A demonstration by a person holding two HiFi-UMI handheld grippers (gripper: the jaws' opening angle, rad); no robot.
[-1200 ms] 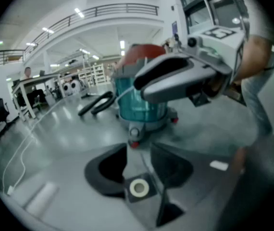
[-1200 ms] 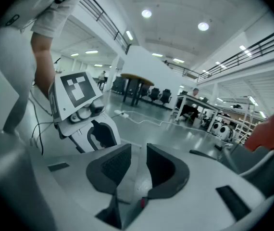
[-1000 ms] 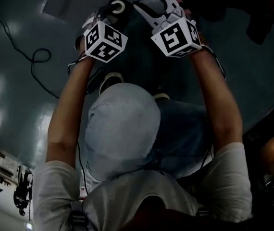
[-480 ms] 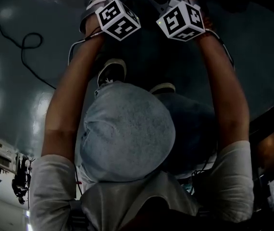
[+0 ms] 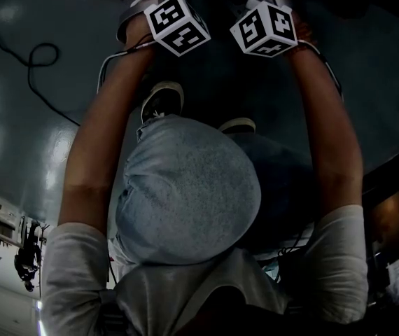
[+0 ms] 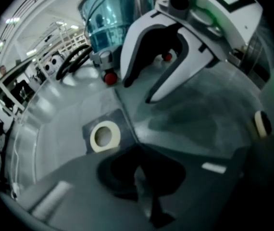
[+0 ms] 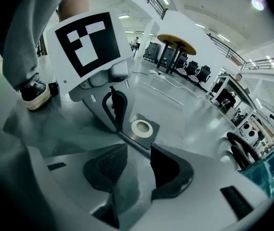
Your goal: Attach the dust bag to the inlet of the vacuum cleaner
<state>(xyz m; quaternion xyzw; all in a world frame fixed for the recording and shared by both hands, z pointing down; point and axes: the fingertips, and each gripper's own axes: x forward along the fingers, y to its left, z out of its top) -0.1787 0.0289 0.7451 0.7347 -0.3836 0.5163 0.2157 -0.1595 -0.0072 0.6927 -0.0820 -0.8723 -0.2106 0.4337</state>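
- My left gripper has just been closing. Its jaws now sit together, pinching a thin fold at the edge of the grey dust bag.
- My right gripper has just been opening. Its jaws stand wide, with a ridge of the bag's cloth rising between them and the pads off it.
- Each gripper's marker cube carries bold black-and-white square patterns.
- The bag lies spread on the grey floor. Its dark collar, with a pale ring round the hole, faces up just beyond both sets of jaws.
- A shoe stands beside the bag.
- Farther off stands the vacuum cleaner, with a teal see-through canister and a black hose, apart from the collar.
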